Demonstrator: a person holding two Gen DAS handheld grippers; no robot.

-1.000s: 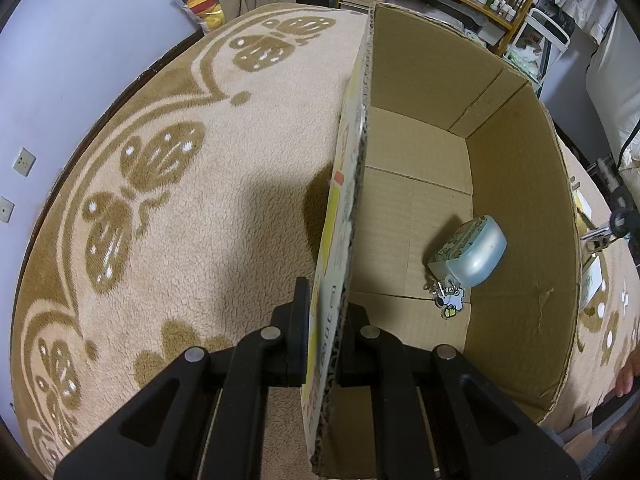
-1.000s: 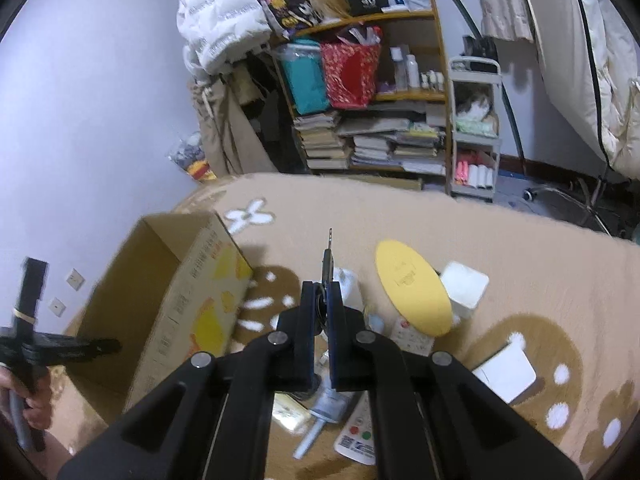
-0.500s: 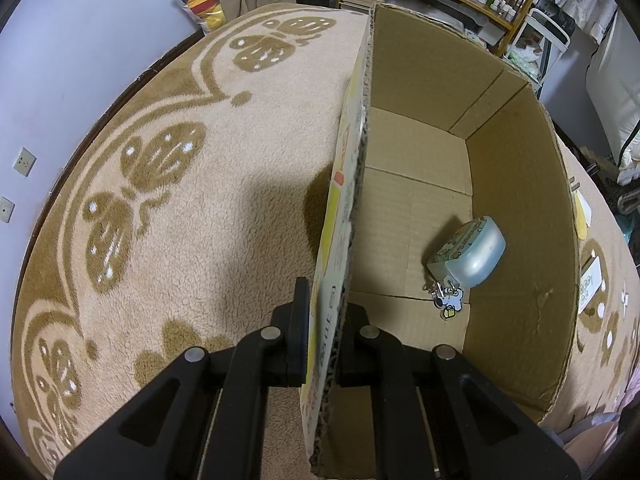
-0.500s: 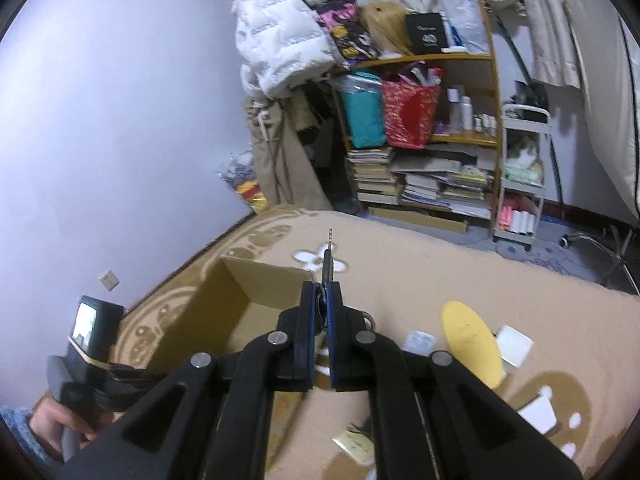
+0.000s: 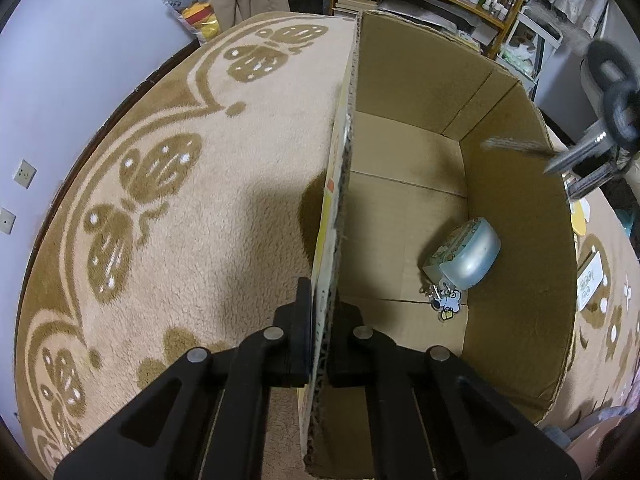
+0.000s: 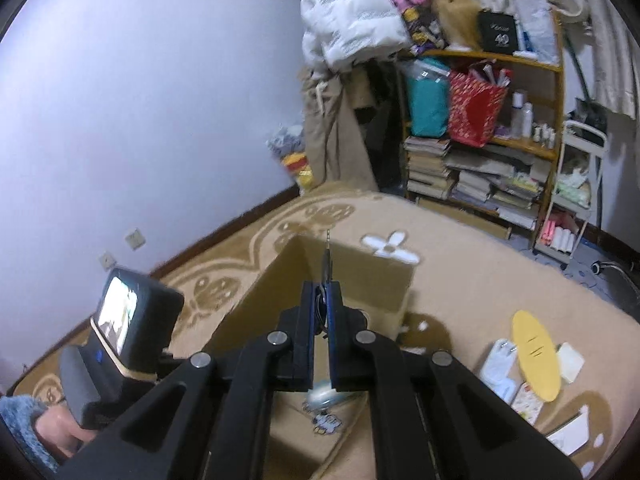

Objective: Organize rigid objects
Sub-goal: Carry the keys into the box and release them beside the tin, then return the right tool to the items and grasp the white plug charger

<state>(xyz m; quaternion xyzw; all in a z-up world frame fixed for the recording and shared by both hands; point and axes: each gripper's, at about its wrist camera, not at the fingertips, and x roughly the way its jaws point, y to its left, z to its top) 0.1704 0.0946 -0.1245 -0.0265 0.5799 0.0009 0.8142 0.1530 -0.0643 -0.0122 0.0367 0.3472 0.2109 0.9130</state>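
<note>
My left gripper point(image 5: 320, 328) is shut on the near wall of an open cardboard box point(image 5: 400, 80) that stands on the carpet. Inside lies a silver-blue case point(image 5: 466, 254) with a keychain charm point(image 5: 448, 305). My right gripper point(image 6: 321, 300) is shut on a thin dark pen-like tool point(image 6: 328, 256) whose tip points forward, above the box point(image 6: 372, 276). In the left wrist view the right gripper shows blurred at the upper right, over the box's far rim point(image 5: 600, 148). The case also shows below the right fingers point(image 6: 322, 396).
A yellow oval lid point(image 6: 534, 354), white packets point(image 6: 498, 372) and cards lie on the carpet right of the box. A bookshelf point(image 6: 480, 152) and a white cart point(image 6: 576, 188) stand behind. The left hand's device point(image 6: 128, 324) is at the box's left.
My right gripper has carried the thin tool from over the loose items leftward to above the box opening. The left gripper has kept its hold on the box wall.
</note>
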